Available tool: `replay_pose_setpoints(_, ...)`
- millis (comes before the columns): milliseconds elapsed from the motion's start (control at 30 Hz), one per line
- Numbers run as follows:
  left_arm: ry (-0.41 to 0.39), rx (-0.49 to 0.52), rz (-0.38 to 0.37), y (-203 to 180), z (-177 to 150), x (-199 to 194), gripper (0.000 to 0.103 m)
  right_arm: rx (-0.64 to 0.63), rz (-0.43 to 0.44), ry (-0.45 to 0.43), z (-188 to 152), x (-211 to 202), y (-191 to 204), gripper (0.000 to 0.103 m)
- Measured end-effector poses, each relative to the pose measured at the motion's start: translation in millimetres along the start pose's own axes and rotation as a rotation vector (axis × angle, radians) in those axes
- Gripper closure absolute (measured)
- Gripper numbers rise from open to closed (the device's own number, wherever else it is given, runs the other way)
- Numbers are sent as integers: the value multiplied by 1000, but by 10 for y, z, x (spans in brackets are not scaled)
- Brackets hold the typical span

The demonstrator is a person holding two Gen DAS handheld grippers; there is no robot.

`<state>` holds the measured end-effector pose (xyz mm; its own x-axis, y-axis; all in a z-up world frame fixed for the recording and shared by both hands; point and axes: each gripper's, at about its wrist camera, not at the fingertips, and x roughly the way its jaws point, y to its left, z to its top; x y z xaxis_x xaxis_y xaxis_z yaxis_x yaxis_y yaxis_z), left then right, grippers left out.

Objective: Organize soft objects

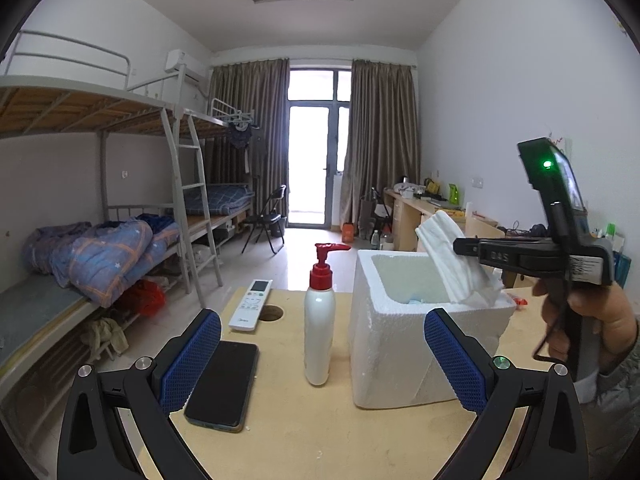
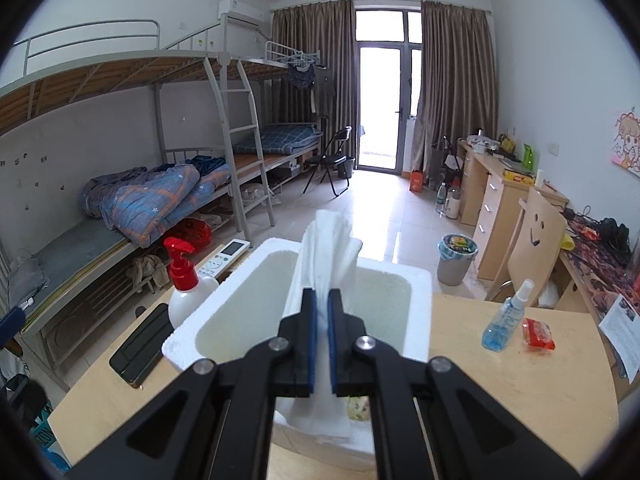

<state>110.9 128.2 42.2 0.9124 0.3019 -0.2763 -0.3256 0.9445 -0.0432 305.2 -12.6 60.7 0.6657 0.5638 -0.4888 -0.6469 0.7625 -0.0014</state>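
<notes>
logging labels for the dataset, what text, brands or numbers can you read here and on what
"Midea", faint, on the lower end of the white remote.
"DAS", roughly, embossed on the right tongs body in the left wrist view; uncertain.
White sticker on that body: too small.
Paper sheet at the table's right edge: blurred.
Red packet: unreadable.

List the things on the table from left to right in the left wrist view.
Phone → remote → pump bottle → foam box → white cloth held by the right gripper.
</notes>
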Motion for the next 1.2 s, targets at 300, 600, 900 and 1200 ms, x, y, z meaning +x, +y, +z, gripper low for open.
replay_pose_setpoints(300, -27, -24, -25, 17, -107, -228, 1, -2, -29, 24, -10, 181, 3, 82)
replay_pose_setpoints(600, -22, -7, -54, -98, -252, -418, 1, -3, -34, 43, -29, 281, 10, 29)
replay_pose_setpoints(900, -30, -12, -54, -133, -314, -540, 1, -2, -8, -20, -54, 21, 57, 1)
replay_pose_setpoints(1200, -38, -13, -61, -163, -326, -687, 1, -6, -12, -61, -122, -334, 95, 1)
